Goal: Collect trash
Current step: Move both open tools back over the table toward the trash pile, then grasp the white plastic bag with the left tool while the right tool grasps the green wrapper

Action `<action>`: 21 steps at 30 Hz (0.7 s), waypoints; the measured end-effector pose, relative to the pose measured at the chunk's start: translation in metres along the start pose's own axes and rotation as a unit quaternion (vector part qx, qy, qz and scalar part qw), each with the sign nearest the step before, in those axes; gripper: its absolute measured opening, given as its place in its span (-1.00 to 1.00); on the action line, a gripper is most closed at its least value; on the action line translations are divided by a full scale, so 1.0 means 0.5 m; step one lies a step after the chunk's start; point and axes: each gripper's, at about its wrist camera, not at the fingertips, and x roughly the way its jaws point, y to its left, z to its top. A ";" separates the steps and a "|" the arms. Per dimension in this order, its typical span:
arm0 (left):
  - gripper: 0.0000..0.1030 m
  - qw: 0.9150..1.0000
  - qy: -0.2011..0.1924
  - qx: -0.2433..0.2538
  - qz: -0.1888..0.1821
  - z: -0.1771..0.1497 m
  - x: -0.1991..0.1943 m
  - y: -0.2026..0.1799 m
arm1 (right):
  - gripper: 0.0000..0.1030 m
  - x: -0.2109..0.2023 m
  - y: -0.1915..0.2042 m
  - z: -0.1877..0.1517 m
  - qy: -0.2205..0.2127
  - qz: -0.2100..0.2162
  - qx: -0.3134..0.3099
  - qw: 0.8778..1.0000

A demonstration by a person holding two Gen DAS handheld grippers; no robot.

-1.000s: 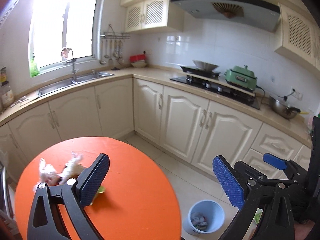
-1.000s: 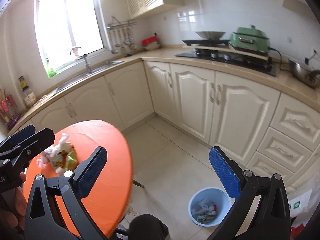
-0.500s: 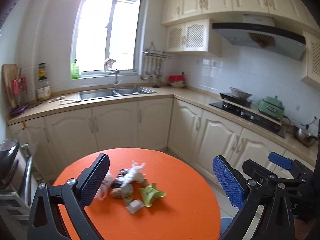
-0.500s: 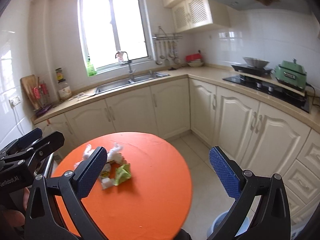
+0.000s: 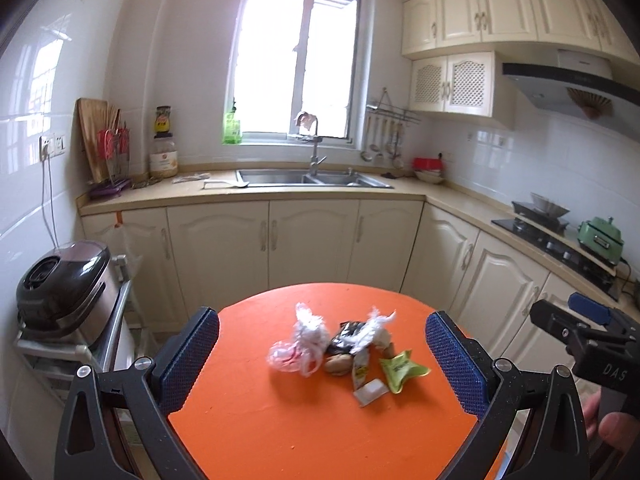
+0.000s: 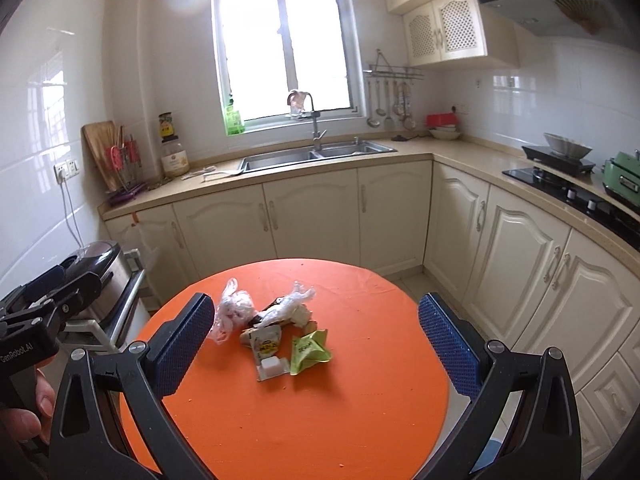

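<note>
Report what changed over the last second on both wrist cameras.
Both views swung left, off the floor bin, which has left view, and onto the orange table. The trash pile is now centred ahead of the left gripper and right gripper. Nothing grasped; both jaws remain open, trash unmoved.

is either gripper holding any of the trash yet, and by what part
Nothing is held. Both the left gripper and right gripper have open, empty jaws, and the trash pile lies untouched on the orange table.

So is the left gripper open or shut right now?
Open. The left gripper has its blue fingers spread wide apart, nothing between them, above the trash.
</note>
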 end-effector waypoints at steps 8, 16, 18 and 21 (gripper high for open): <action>0.97 0.999 0.031 -0.005 0.007 0.004 0.060 -0.001 | 1.00 0.067 0.018 -0.020 0.033 0.003 -0.017 0.999; 0.97 0.995 0.097 -0.007 0.018 0.023 0.241 -0.003 | 1.00 0.219 0.013 -0.083 0.117 -0.002 -0.023 0.993; 0.97 0.993 0.115 -0.008 0.023 0.028 0.294 -0.002 | 0.99 0.263 0.009 -0.102 0.137 -0.003 -0.020 0.990; 0.97 0.990 0.136 -0.008 0.029 0.050 0.382 -0.007 | 0.87 0.331 0.003 -0.129 0.171 -0.003 -0.017 0.985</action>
